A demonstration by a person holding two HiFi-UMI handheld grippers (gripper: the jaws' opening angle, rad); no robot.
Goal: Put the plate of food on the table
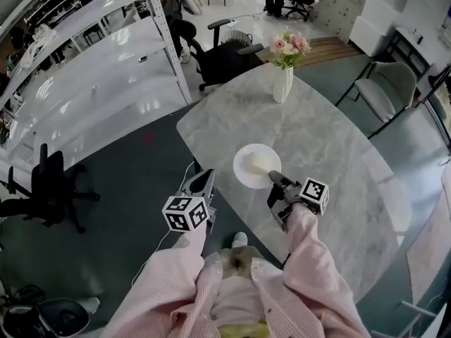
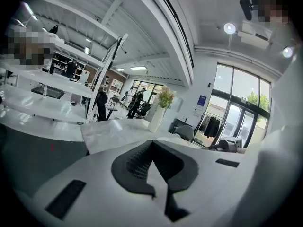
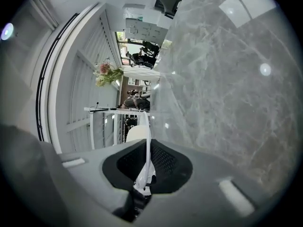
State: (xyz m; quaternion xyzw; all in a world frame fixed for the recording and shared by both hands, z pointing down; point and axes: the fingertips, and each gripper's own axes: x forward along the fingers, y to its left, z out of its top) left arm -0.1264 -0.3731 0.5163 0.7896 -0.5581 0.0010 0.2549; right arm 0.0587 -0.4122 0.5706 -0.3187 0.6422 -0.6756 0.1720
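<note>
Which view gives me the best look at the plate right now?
Head view: it shows the whole plate from above, pale food on it, the right gripper clamped on its near rim. The right gripper view shows only the rim edge-on between its jaws. The left gripper view misses it.

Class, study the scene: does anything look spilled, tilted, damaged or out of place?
Nothing stands out. The plate, gripped at its rim by the right tongs, lies level over the marble table with its pale food heaped on it; the flower vase stands upright.
</note>
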